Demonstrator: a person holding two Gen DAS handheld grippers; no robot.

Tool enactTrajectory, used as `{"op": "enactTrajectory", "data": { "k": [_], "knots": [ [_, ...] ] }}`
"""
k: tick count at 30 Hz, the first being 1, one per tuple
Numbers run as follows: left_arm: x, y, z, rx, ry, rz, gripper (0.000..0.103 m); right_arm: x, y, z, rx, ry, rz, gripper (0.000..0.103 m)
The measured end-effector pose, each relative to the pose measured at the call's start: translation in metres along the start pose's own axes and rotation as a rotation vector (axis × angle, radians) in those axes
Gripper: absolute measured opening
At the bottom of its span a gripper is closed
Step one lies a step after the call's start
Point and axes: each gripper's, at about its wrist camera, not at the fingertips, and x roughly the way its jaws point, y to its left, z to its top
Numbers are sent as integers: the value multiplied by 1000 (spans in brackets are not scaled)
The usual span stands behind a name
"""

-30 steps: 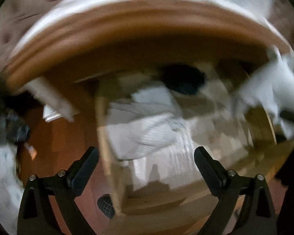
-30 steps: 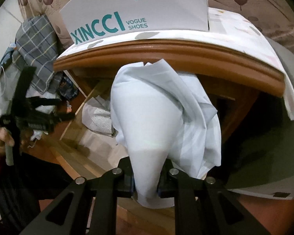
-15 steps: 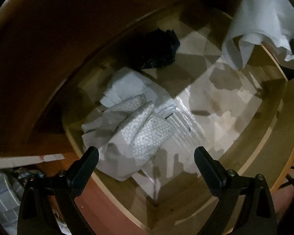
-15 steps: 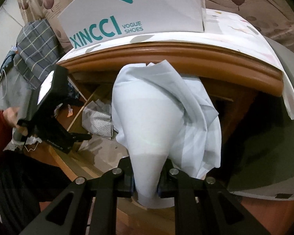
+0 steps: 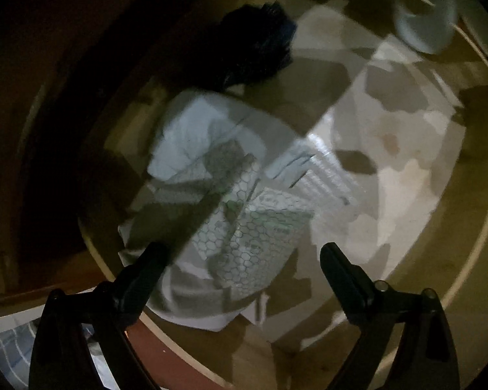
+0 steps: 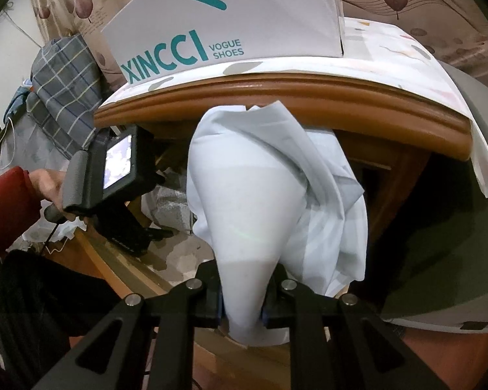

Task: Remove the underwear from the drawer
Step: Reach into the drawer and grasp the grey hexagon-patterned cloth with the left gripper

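While the right gripper (image 6: 242, 305) pinches smooth pale-blue underwear (image 6: 263, 195), it drapes.

Open drawer (image 5: 465, 260) with bare liner floor free on the right half, honeycomb-print underwear (image 5: 244, 237) heaped at left under the wide-open left hand-held gripper (image 5: 240, 260), black garment (image 5: 253, 52) blocking the far corner — counter (image 6: 309, 94) edge overhanging, pale blue cloth (image 6: 260, 188) hanging from the right hand-held gripper (image 6: 244, 302) screening the front.

Drawer (image 5: 465, 260): patterned underwear (image 5: 244, 237), black garment (image 5: 253, 48).
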Motion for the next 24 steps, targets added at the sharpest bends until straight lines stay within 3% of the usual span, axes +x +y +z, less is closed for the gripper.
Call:
{"op": "enactTrajectory", "data": {
  "k": [9, 13, 15, 16, 19, 22, 24],
  "knots": [
    [25, 19, 8, -41, 14, -41, 95, 1, 3, 1, -12, 9, -5, 15],
    [33, 14, 10, -11, 24, 14, 92, 1, 2, 1, -14, 9, -7, 15],
    [33, 11, 9, -8, 23, 40, 80, 0, 2, 2, -14, 7, -5, 15],
    [30, 12, 7, -13, 8, 47, 67, 0, 2, 2, -14, 8, -6, 15],
    [19, 24, 3, -85, -7, -39, 37, -2, 2, 1, -13, 4, -8, 15],
    [11, 24, -4, -104, -10, -55, 27, -3, 2, 1, -10, -5, -10, 15],
    [6, 22, -8, -122, -20, -79, 25, -4, 2, 1, -8, -9, -12, 15]
  ]
}}
